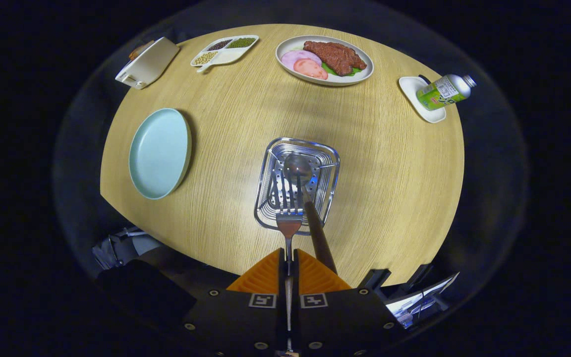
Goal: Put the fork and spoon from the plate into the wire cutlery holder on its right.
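On the round light-wood table (374, 163), at the far left edge, stands a white rectangular box (147, 63); beside it to the right lies a white divided tray of beans and seeds (224, 50). Nearer and to the left sits the pale blue round plate (159, 153), bare of cutlery. At centre, just ahead of the fingers, stands the rectangular silver wire cutlery holder (297, 184), seen from above. The gripper (288, 270) has its two orange ribbed fingers (264, 275) closed on the slim handle of the silver metal fork (288, 213); the fork's long axis runs straight away from the fingers, tines pointing forward over the holder's mouth. The steel spoon with a dark brown handle (307, 196) rests inside the holder, bowl at the far end, handle leaning back toward the right finger. Beyond lies a white oval plate of meat and sliced ham (324, 60). At the far right, a green-labelled metal bottle (445, 91) lies on a small white dish (419, 99).
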Demonstrator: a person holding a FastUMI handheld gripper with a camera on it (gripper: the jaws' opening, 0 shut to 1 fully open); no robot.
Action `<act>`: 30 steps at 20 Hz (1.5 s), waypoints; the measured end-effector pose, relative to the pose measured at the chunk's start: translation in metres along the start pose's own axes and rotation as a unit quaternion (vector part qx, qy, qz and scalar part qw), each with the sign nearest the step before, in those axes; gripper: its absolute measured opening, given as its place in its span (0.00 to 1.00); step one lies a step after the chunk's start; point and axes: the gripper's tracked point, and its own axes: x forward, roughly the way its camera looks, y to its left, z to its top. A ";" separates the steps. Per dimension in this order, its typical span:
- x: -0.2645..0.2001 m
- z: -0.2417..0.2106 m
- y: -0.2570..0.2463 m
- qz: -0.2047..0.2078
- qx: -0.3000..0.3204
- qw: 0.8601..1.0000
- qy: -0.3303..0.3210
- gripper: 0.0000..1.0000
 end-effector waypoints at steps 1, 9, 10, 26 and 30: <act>0.001 0.003 0.001 0.005 0.009 1.000 0.002 0.03; -0.014 0.034 -0.005 0.043 0.090 0.993 -0.056 0.12; -0.024 0.043 -0.005 0.054 0.102 0.990 -0.084 0.13; -0.280 0.103 -0.012 0.095 0.177 0.782 -0.590 0.92; -0.329 0.092 -0.022 0.018 0.149 0.722 -0.676 0.96</act>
